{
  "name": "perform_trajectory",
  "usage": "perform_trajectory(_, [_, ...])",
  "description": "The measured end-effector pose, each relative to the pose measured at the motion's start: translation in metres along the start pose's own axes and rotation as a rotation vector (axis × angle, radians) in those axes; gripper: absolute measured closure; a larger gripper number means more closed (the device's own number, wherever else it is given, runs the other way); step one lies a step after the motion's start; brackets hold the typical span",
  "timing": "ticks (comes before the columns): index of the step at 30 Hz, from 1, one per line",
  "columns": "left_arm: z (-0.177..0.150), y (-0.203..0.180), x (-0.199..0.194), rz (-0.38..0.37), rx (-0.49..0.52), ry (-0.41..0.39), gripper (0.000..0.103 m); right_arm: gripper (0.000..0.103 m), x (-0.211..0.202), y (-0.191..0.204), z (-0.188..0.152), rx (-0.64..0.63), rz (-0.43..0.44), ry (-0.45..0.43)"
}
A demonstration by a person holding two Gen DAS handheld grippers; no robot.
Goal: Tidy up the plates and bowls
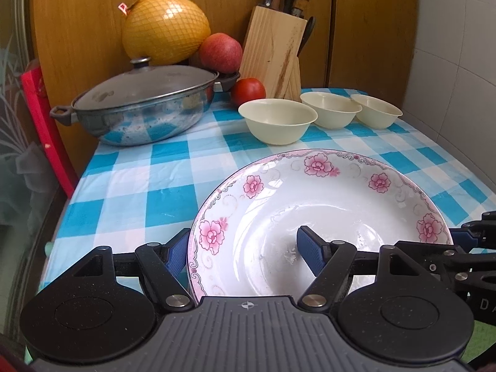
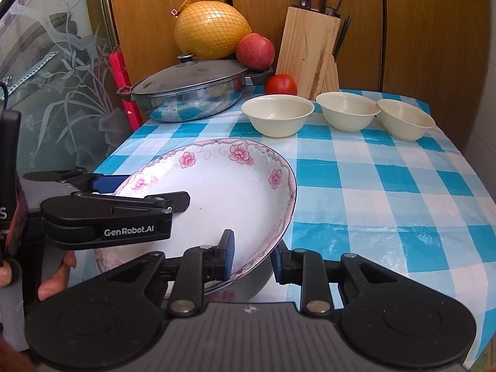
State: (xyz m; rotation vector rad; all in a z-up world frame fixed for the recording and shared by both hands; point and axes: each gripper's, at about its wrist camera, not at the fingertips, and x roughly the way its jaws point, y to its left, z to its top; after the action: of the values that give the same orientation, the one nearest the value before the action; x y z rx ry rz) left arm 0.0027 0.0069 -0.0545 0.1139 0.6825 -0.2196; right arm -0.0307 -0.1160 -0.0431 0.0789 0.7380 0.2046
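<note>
The left gripper [image 1: 241,251] straddles the left rim of the flowered plate [image 1: 325,217]: one blue pad sits outside the rim, the other rests inside the well, and the jaws stand wide apart; whether the pads press on the rim cannot be told. The right gripper [image 2: 252,259] has its jaws drawn close on the plate's right rim, one pad above the inner face and one beneath, so it has hold of the plate, which is tilted, its right side the higher, above the blue checked tablecloth [image 2: 387,192]. Beyond both claws, left to right, stand a lidded steel pan [image 1: 139,108], a netted pomelo [image 1: 166,29], an apple [image 1: 220,52], a tomato [image 1: 248,91], a knife block [image 1: 272,52] and three cream bowls [image 1: 277,121] in a row.
</note>
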Motion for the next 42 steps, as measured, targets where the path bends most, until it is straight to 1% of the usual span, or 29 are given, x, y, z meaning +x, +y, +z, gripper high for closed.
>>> perform_trajectory(4, [-0.002, -0.005, -0.002, 0.018, 0.045, -0.026, 0.024, 0.079, 0.001, -0.002, 0.000, -0.002, 0.009, -0.001])
perform_trajectory(9, [-0.003, -0.006, -0.002, 0.017, 0.057, -0.039, 0.023, 0.078, 0.002, -0.005, -0.001, -0.009, 0.008, -0.007])
perform_trajectory(13, [-0.003, -0.008, -0.001, 0.009, 0.068, -0.047, 0.020, 0.078, 0.002, -0.004, -0.001, -0.029, -0.015, -0.015])
perform_trajectory(16, [-0.003, -0.007, -0.001, -0.001, 0.068, -0.050, 0.019, 0.077, 0.003, -0.003, -0.001, -0.047, -0.027, -0.022])
perform_trajectory(22, [-0.002, -0.003, 0.000, -0.030, 0.045, -0.039, 0.017, 0.076, 0.004, -0.006, 0.002, -0.023, -0.016, -0.020])
perform_trajectory(25, [-0.002, -0.004, 0.002, -0.028, 0.046, -0.038, 0.017, 0.076, 0.004, -0.005, 0.002, -0.032, -0.013, -0.020])
perform_trajectory(31, [-0.003, -0.004, 0.003, -0.027, 0.045, -0.053, 0.013, 0.075, 0.002, -0.001, 0.000, -0.066, 0.003, -0.010])
perform_trajectory(33, [-0.003, -0.003, 0.002, -0.031, 0.041, -0.057, 0.013, 0.075, 0.002, -0.002, 0.000, -0.058, 0.011, -0.003])
perform_trajectory(35, [-0.003, -0.001, 0.000, -0.050, 0.024, -0.063, 0.012, 0.075, 0.002, -0.005, 0.000, -0.045, 0.016, 0.004])
perform_trajectory(37, [-0.001, 0.006, -0.002, -0.087, -0.010, -0.063, 0.012, 0.075, 0.000, -0.007, 0.001, -0.038, 0.018, 0.000])
perform_trajectory(42, [0.007, 0.028, -0.002, -0.215, -0.152, -0.029, 0.009, 0.075, -0.002, -0.011, 0.003, -0.020, 0.030, -0.004])
